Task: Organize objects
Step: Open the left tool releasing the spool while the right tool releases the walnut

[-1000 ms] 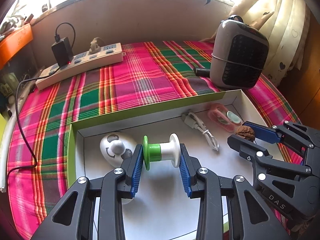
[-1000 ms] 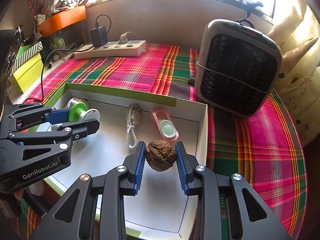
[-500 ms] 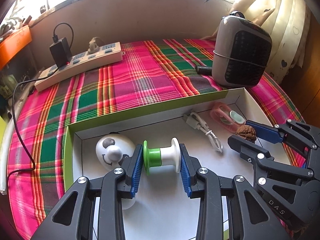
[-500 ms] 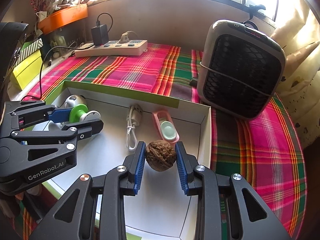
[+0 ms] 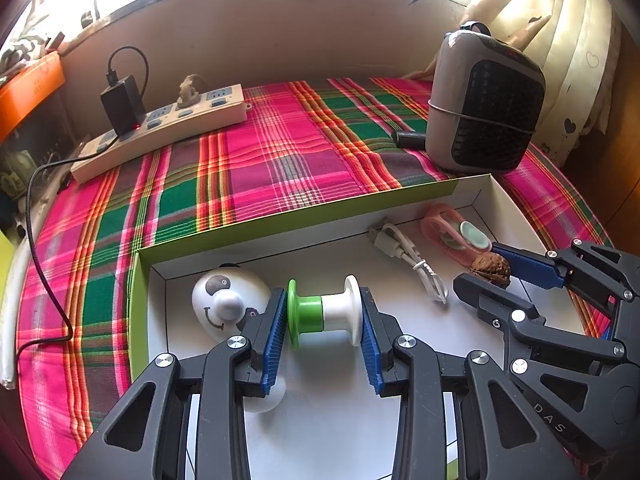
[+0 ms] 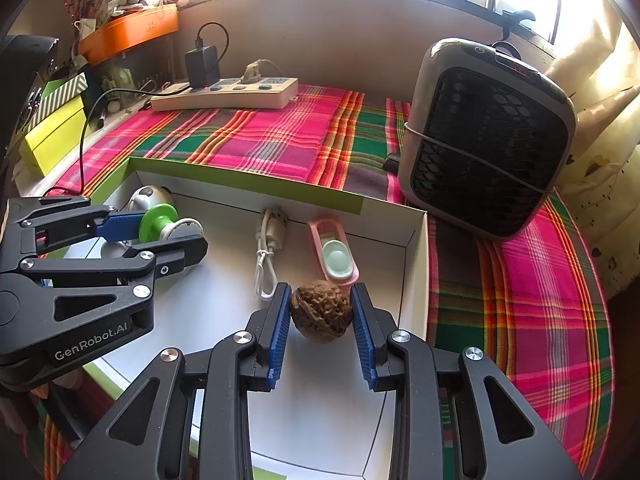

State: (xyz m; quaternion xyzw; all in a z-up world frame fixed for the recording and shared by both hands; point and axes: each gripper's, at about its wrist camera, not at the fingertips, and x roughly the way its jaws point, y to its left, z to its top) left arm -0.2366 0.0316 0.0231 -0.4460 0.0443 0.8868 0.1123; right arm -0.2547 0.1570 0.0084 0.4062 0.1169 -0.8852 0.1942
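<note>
My left gripper (image 5: 324, 316) is shut on a green and white spool (image 5: 325, 314), held above the floor of a white box with green walls (image 5: 280, 216). My right gripper (image 6: 321, 314) is shut on a brown walnut (image 6: 320, 310) over the right part of the same box (image 6: 412, 280). Each gripper shows in the other view: the right gripper (image 5: 500, 270) with the walnut (image 5: 490, 270), the left gripper (image 6: 160, 232) with the spool (image 6: 164, 226). In the box lie a white egg-shaped face toy (image 5: 224, 300), a coiled white cable (image 5: 404, 250) and a pink case (image 5: 456, 232).
The box rests on a pink and green plaid cloth (image 5: 260, 160). A grey heater (image 6: 484, 140) stands just past the box's right far corner. A power strip (image 5: 160, 128) with a black charger lies at the back left. Yellow boxes (image 6: 52, 136) stand far left.
Both grippers have pulled back and up a little with their objects still held. The heater and box look farther away in both views.
</note>
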